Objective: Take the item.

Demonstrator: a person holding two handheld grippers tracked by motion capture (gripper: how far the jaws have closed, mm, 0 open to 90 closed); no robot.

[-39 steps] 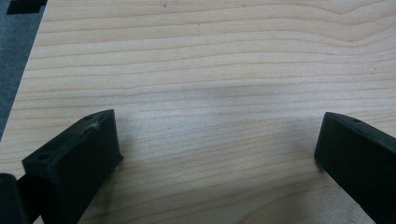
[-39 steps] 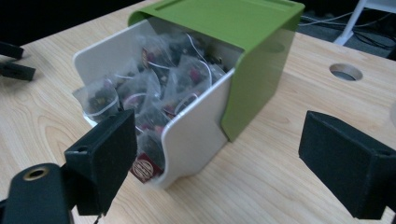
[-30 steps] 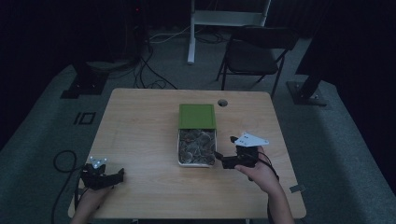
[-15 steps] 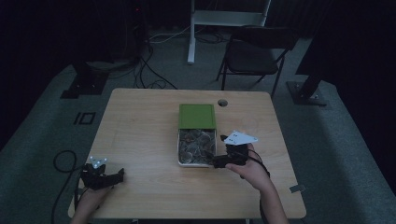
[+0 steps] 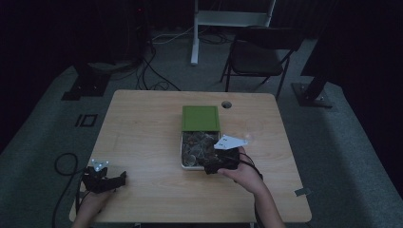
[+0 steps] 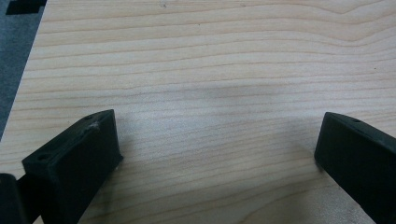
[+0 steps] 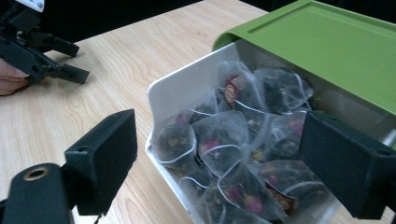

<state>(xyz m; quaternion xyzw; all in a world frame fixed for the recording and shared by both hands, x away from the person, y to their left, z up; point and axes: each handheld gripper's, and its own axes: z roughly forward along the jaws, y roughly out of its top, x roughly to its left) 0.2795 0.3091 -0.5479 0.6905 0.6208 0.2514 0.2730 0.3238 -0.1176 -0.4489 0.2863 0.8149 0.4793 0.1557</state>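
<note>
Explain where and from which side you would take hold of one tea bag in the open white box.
Take the tea bag lying on top of the heap by its raised upper corner, coming from above. The bags are soft mesh pouches packed tightly inside the white box, so the box's walls block a sideways approach. The green lid covers the far half, so the right hand-held gripper, jaws wide open, should probably descend over the uncovered near half.

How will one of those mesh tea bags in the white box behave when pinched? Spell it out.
Probably soft: the tea bags are thin mesh pouches that look puffy, so one should squash between the right claw jaws. Likely very light. Their strings lie tangled in the white box, so neighbours may lift along.
</note>
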